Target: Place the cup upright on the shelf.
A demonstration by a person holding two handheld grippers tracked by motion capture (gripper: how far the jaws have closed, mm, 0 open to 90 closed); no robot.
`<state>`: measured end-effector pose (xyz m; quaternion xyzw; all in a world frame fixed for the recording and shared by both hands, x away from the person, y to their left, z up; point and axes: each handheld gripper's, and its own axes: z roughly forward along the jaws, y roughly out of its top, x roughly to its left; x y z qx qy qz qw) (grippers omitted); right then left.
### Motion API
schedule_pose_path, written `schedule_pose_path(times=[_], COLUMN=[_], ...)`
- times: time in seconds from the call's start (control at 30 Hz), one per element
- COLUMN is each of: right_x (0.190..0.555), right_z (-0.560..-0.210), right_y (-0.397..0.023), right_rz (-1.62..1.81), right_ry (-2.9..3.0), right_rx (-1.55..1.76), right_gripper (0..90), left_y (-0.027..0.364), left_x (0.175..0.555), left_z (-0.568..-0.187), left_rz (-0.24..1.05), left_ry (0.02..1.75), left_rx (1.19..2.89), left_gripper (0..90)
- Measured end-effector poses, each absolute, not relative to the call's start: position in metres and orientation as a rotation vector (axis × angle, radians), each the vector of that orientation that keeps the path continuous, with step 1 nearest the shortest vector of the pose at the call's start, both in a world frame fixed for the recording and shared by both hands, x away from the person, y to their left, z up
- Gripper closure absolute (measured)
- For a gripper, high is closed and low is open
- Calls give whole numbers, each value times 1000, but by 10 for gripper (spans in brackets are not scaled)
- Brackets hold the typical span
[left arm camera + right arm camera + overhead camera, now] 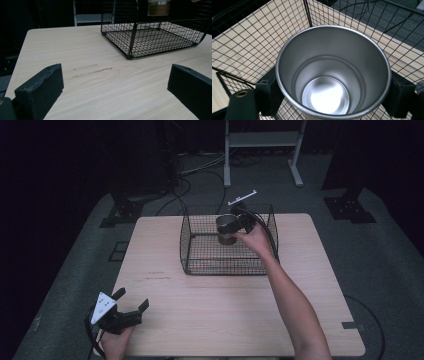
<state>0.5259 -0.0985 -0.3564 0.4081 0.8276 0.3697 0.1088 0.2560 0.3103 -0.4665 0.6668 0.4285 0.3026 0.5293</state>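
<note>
A: What does the right gripper (239,222) have?

B: A steel cup (227,227). In the right gripper view its two black jaws press on opposite sides of the cup (333,72), one at the left wall, one at the right, so they are clamped on it. The cup is upright, mouth up, and empty inside.

A: And where is the cup?

B: Held in the air inside the wire basket (200,255), near its far side, above the mesh floor. The basket stands on the tabletop (225,315) toward the far edge, about midway along it.

A: The left gripper (131,307)?

B: At the near left corner of the tabletop. Its jaws stand wide apart with nothing between them; in the left gripper view bare wood (100,82) lies between them, and the basket (155,40) is well beyond.
</note>
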Motion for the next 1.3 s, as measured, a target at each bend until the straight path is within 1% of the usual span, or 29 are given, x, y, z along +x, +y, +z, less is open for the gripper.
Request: schedule_pose_path(times=[0.5, 1.3], right_x=[540, 548], right_z=[-384, -411], right_y=[-90, -90], right_rz=[958, 846], right_ry=[2483, 2528], right_rx=[1244, 1300], right_gripper=[175, 169], left_y=[311, 313], left_x=[256, 255], left_z=[-467, -466], left_rz=[722, 728], left_ry=[1025, 1024], left_rx=[1586, 1585], left_gripper=[0, 0])
